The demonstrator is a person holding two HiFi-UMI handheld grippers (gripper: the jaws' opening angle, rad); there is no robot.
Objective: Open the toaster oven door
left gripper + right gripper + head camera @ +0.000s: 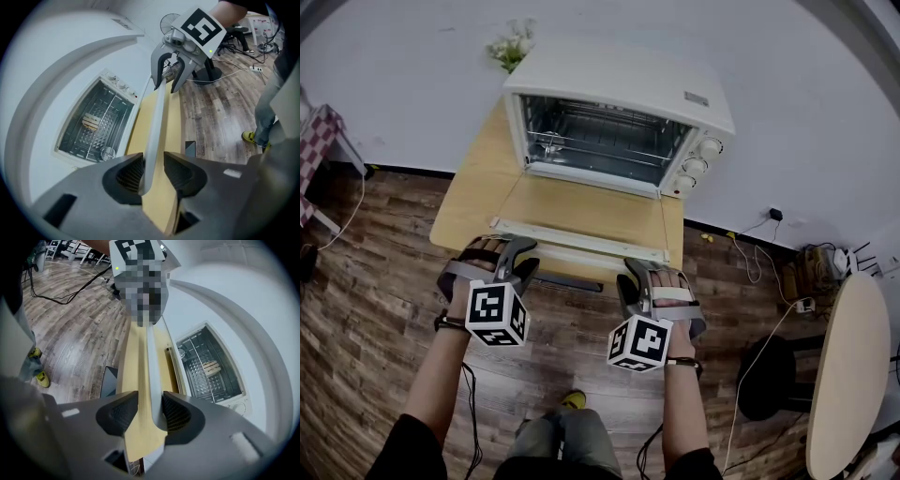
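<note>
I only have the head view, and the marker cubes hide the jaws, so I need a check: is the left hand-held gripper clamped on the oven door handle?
Observer: No. The left gripper view shows the handle running between the jaws of the left hand-held gripper. It lies against one pad, with a clear gap at the other.
Operator: And the right one?
Observer: Much the same. In the right gripper view the right hand-held gripper straddles the handle with its jaws apart, and a gap shows beside one pad.
</note>
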